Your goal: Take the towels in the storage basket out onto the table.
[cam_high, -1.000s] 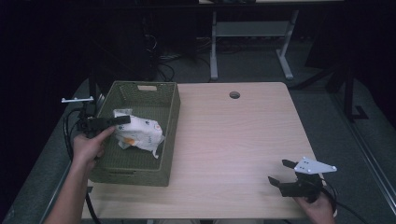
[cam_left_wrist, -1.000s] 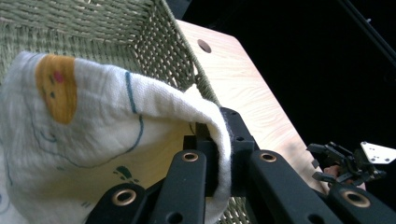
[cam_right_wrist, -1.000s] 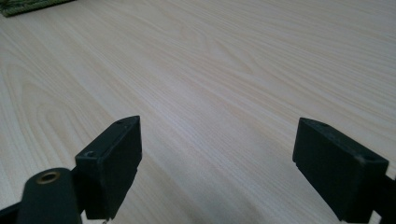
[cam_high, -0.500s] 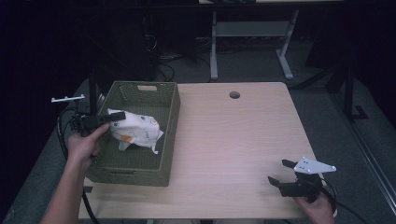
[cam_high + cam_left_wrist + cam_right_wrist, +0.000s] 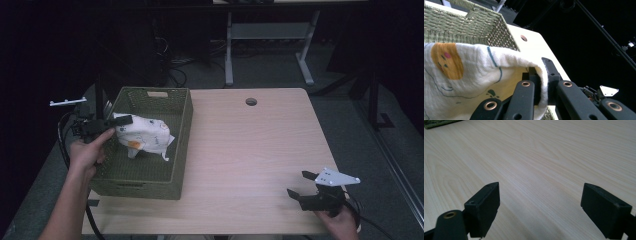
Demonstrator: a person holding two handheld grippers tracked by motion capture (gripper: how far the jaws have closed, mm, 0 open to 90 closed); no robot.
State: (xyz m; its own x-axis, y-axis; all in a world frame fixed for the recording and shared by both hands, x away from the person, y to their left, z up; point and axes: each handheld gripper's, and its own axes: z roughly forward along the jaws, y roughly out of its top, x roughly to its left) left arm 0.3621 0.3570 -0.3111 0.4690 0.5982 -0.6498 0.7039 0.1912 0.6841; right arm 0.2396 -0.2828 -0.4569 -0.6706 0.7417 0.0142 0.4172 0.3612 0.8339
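above the green woven basket [image 5: 145,150], at the table's left side, the left gripper [image 5: 116,121] pinches an edge of the white printed cloth [image 5: 145,136], jaws pressed together on the fabric. a second ago the cloth sat bunched lower in the basket; now it hangs higher and more stretched out, its lower folds trailing inside the rim. so the lift-out looks under way, though not yet clear of the basket. the right gripper [image 5: 309,192] rests at the near right of the wooden table [image 5: 250,150], jaws spread and empty.

One cloth [image 5: 145,136], one basket [image 5: 181,131], two grippers.
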